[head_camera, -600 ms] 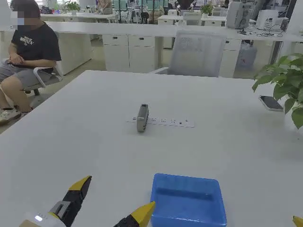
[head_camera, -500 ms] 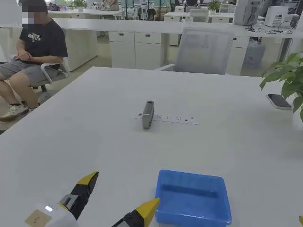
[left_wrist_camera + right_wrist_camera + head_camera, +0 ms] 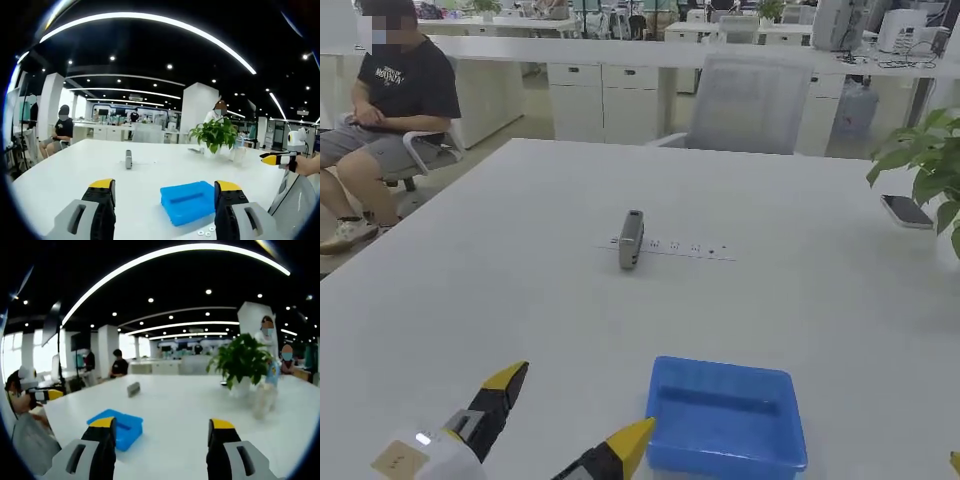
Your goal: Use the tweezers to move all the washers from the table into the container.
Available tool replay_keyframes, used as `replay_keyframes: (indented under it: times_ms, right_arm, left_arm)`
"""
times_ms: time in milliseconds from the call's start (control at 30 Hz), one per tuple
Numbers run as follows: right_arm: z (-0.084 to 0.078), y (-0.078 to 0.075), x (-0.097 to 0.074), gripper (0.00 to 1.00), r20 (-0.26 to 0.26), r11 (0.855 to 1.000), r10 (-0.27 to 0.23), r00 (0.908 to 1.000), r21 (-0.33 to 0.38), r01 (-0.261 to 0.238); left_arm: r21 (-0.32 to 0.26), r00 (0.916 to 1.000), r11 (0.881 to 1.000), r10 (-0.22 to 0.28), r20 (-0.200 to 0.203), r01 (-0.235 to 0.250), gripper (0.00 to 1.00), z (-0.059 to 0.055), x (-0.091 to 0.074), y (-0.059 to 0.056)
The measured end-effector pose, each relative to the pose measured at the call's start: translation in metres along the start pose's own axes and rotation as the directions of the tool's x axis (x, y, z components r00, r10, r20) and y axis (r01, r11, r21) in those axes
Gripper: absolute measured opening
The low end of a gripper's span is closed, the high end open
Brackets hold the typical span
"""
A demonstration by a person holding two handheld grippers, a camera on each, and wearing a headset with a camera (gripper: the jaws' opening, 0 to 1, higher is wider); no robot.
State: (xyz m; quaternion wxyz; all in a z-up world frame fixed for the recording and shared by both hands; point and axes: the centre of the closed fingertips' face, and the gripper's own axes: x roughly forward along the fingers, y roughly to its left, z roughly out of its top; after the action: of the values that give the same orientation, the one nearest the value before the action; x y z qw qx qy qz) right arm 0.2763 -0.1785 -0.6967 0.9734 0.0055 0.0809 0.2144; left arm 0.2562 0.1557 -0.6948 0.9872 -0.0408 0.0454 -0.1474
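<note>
Can't resolve the washers (image 3: 205, 232) properly: see tiny pale rings, three or four at a guess, on the worktop (image 3: 520, 260) just beside the near corner of the blue container (image 3: 725, 420) in the left gripper view, close to the frame bottom. Count one blue container, one power strip (image 3: 680, 250) with one grey adapter (image 3: 632, 238), one phone (image 3: 905, 211) near the far right edge by the plant (image 3: 925, 165), and two tools: left tool (image 3: 568, 410) spread wide, gripping nothing, just left of the container; right tool (image 3: 161, 423) equally wide, gripping nothing, cropped to a yellow tip at the head view's lower right corner. Have open worktop all round the container and out to the strip.
</note>
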Motion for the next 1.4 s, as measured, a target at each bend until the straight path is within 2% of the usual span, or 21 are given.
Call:
replay_keyframes:
  times_ms: [400, 1400]
  right_arm:
    - [0.0009, 0.0054, 0.0013, 0.73, -0.002, 1.0, 0.018, 0.9998, 0.0, -0.018]
    - [-0.0034, -0.0007, 0.0012, 0.72, -0.014, 1.0, 0.007, 0.9999, -0.007, -0.007]
  left_arm:
    - [-0.002, 0.9999, 1.0, 0.013, 0.007, -0.013, 0.81, 0.0018, -0.0015, 0.0026]
    - [0.005, 0.9996, 1.0, -0.018, -0.02, 0.018, 0.78, -0.0034, 0.0011, -0.0034]
